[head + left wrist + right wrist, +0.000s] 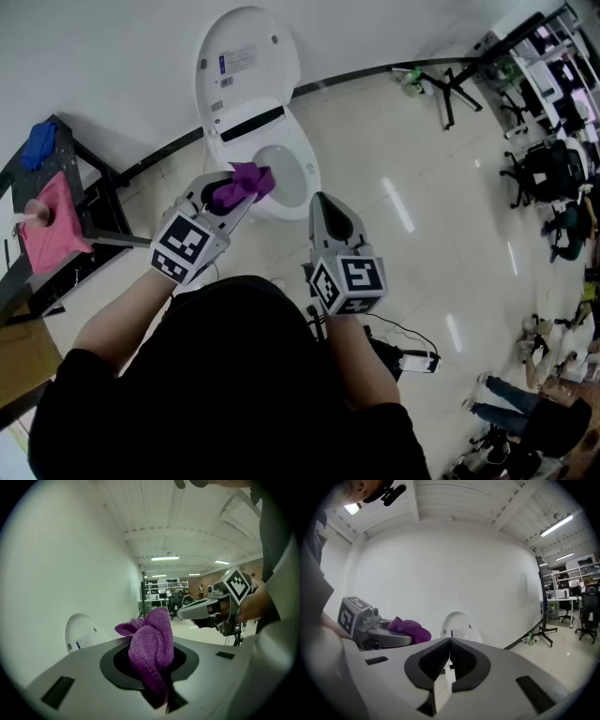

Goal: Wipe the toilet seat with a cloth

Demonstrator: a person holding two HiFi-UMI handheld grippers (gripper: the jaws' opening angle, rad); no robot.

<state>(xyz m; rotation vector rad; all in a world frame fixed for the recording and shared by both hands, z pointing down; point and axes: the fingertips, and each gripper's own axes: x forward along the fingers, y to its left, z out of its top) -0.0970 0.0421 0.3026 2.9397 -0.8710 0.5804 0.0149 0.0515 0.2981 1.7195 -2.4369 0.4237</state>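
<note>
1. A person stands over a toilet [246, 122] with its lid [246, 56] raised, a hand-held tool in each hand.
2. The left tool [239, 199] is clamped on a bunched purple cloth [152, 648], which it holds in the air over the near left part of the seat [307, 169], seemingly clear of it.
3. The right tool [321, 202] hangs just beside it, jaws closed together on nothing, pointing toward the bowl [281, 173].
4. The step in hand looks like the approach: the cloth is gripped and wiping has not yet begun.
5. The next move calls for lowering the left tool until the cloth presses on the seat, then sweeping it round the ring.
6. The cloth is wadded and offers little flat face, so the hard tips may scrape the plastic unless the tool is tilted.
7. The right tool seems to have no part in this and would do best to keep clear.
</note>
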